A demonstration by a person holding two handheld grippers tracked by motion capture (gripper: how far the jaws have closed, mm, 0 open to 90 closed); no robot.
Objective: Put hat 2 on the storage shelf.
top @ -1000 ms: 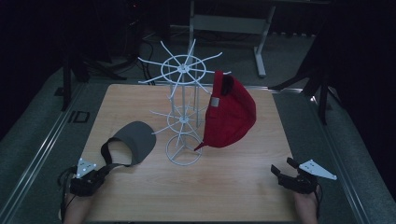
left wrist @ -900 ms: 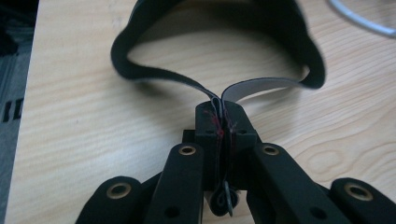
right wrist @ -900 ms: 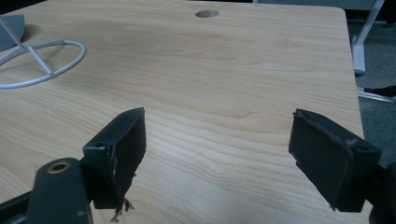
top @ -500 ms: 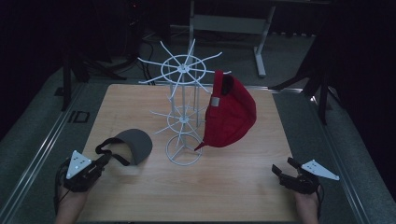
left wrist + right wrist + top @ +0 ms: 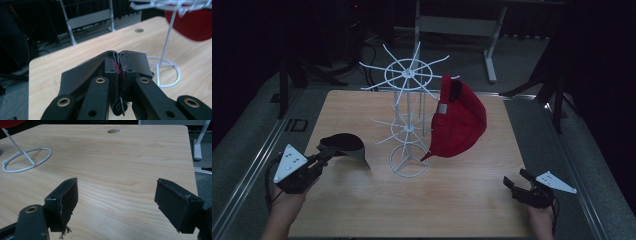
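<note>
A dark grey cap (image 5: pixel 343 146) hangs above the table's left side, pinched at its rim by my left gripper (image 5: pixel 324 154), which is shut on it. In the left gripper view the cap's fabric (image 5: pixel 87 68) folds between the closed jaws of the left gripper (image 5: pixel 119 64). A red cap (image 5: pixel 459 120) hangs on a right arm of the white wire rack (image 5: pixel 408 125) at the table's middle. My right gripper (image 5: pixel 517 180) rests open near the front right corner; the right gripper (image 5: pixel 116 197) has bare table between its pads.
The wooden table (image 5: pixel 462 200) has a round hole (image 5: pixel 113 131) near its far edge. The rack's ring base (image 5: pixel 26 158) lies left of the right gripper. A metal frame (image 5: pixel 457 25) stands behind the table on the dark floor.
My left gripper has risen and lifted the grey cap off the table, tilting it. The right gripper has not moved.
</note>
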